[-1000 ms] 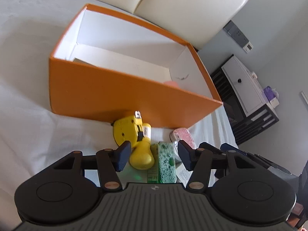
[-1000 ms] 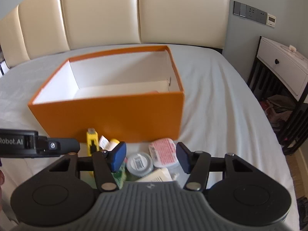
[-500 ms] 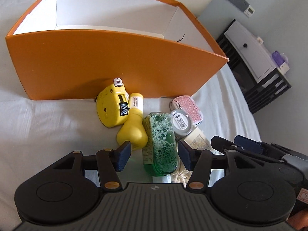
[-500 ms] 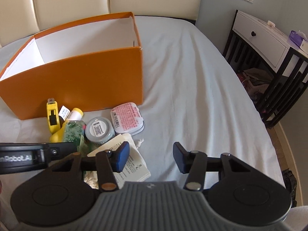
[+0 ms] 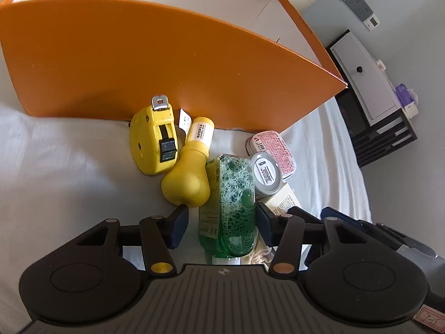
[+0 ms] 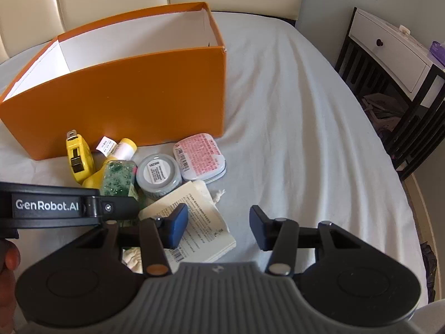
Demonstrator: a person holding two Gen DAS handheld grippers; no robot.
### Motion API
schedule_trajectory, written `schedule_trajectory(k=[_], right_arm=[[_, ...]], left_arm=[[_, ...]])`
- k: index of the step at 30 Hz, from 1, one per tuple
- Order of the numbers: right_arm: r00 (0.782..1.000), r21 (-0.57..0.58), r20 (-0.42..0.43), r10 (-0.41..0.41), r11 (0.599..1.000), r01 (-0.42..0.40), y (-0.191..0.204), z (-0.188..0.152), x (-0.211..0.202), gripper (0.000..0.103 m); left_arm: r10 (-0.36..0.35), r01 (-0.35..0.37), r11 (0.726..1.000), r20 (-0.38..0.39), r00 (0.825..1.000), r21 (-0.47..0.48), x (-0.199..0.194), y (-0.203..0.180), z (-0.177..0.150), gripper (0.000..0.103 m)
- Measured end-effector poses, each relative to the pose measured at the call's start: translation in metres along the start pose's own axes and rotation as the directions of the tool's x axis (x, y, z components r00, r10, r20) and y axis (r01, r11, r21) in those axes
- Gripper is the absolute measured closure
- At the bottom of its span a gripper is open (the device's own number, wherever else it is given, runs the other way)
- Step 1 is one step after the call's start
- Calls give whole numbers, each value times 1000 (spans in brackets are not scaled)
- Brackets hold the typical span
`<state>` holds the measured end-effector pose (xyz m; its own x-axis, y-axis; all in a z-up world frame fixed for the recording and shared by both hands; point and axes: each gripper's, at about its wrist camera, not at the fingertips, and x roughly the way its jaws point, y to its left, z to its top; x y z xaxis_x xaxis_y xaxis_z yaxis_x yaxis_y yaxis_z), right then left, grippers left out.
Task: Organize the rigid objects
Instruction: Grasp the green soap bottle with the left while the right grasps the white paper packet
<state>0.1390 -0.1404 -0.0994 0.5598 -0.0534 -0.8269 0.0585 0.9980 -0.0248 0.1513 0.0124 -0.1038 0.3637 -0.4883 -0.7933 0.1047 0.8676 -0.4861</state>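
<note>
Partly hidden green bottle [image 5: 236, 200] (cap unseen) between left fingers [image 5: 178, 222]

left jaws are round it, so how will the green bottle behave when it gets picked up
The green bottle is probably rigid, smooth plastic, so it may slip. Foam and liquid inside suggest some weight that could slosh. It lies flat against the yellow bottle, which a lift may nudge.

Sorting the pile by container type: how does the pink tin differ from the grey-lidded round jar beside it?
The pink tin is flat and a rounded rectangle; the grey-lidded round jar is taller and cylindrical. The tin's top is covered in pink print with a barcode; the jar's lid carries a small white label. The tin lies nearer the orange box. Both rest on the bed sheet, outside the box.
</note>
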Motion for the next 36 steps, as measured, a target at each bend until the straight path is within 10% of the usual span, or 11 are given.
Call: schedule_trajectory(k=[4, 26, 36], right_arm=[[999, 3, -12, 47, 999, -47, 4, 1, 3, 55], [987, 78, -27, 160, 984, -157, -16, 1, 11, 74], [954, 238, -95, 284, 937, -255, -36, -3, 39, 28]], left_arm=[[-24, 24, 1000, 3, 1000, 5, -6, -1, 1, 65], [23, -26, 998, 49, 999, 54, -14, 4, 1, 70], [22, -23, 999, 13, 1000, 45, 2, 5, 6, 65]])
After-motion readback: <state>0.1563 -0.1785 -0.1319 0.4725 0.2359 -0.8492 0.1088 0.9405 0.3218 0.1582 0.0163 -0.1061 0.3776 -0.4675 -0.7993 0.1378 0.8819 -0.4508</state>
